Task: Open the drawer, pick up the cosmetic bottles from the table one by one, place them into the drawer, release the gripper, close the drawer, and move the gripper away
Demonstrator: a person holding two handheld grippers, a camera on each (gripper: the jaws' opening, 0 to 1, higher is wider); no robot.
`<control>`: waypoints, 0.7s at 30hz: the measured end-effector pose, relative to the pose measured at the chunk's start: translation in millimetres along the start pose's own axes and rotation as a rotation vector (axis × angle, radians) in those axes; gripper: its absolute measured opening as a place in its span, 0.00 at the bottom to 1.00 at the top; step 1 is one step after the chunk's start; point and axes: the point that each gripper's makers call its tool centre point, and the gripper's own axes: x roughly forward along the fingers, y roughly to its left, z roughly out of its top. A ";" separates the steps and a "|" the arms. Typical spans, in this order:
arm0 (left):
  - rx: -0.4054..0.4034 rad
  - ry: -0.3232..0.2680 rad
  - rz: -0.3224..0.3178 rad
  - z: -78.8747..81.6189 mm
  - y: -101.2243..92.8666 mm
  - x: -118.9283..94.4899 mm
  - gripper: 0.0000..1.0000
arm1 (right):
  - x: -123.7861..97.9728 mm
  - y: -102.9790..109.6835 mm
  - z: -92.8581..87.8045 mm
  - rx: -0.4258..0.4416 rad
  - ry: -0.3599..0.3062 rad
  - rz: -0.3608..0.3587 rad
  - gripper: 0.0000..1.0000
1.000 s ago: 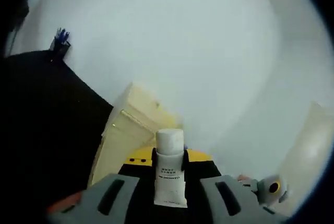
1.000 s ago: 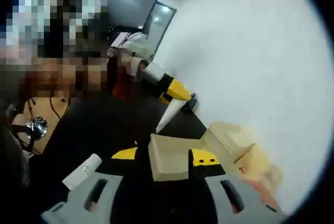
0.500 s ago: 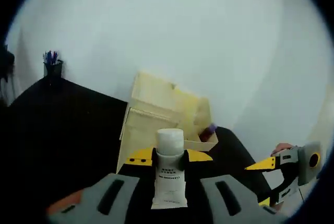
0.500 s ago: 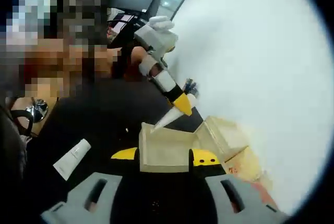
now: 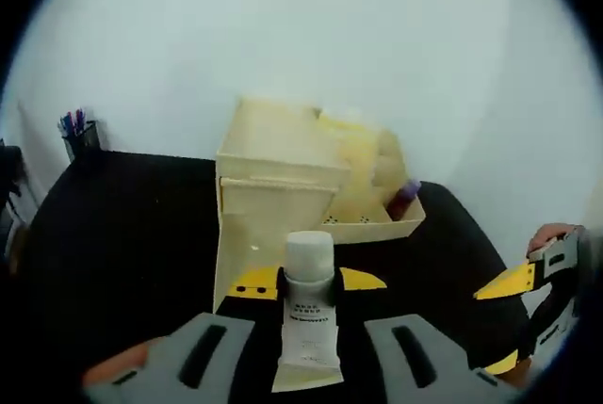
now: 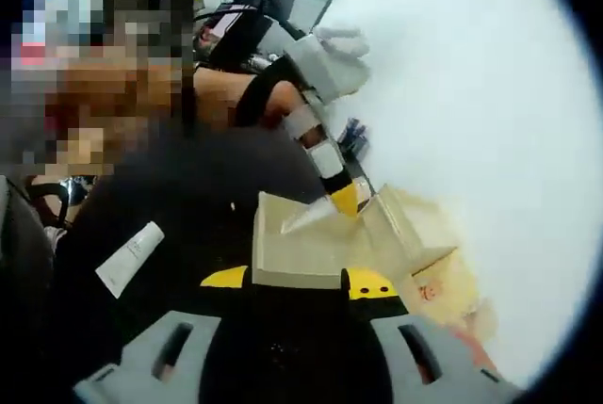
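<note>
My left gripper is shut on a white capped cosmetic tube, which points toward the pale wooden drawer box on the black table. In the right gripper view the open drawer lies just beyond my right gripper, whose jaws stand apart with nothing between them. The left gripper reaches down from above and holds the held tube over the drawer's far part. A second white tube lies on the table to the left. The right gripper also shows at the right edge, apart from the box.
A purple bottle sits in the box's side tray. A pen holder stands at the table's far left by the white wall. A person's arm and body are behind the left gripper. The black table spreads left of the box.
The left gripper has carried the tube closer to the box and now holds it over the open drawer. The right gripper has stayed in front of the drawer.
</note>
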 end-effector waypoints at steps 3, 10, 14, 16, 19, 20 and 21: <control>-0.004 0.028 0.007 -3.1 2.6 9.2 0.17 | 1.0 0.7 -0.4 0.005 -0.004 0.013 0.34; 0.019 0.136 0.065 -24.7 21.0 21.1 0.17 | 0.4 -4.7 -3.9 0.015 -0.004 0.015 0.34; 0.028 0.178 0.082 -32.1 27.5 26.7 0.17 | 1.5 -1.1 -4.9 0.016 -0.003 0.019 0.34; 0.034 0.191 0.096 -34.0 30.0 28.5 0.17 | 2.5 10.3 -9.1 0.011 0.002 0.022 0.34; 0.049 0.217 0.126 -37.3 35.3 32.9 0.17 | 4.3 13.0 -10.8 0.008 0.009 0.026 0.34; 0.048 0.232 0.132 -39.2 36.5 34.3 0.17 | 4.7 13.6 -10.8 0.008 0.009 0.030 0.34; 0.048 0.238 0.135 -39.7 37.1 36.5 0.17 | 5.2 12.2 -10.6 0.007 0.010 0.032 0.34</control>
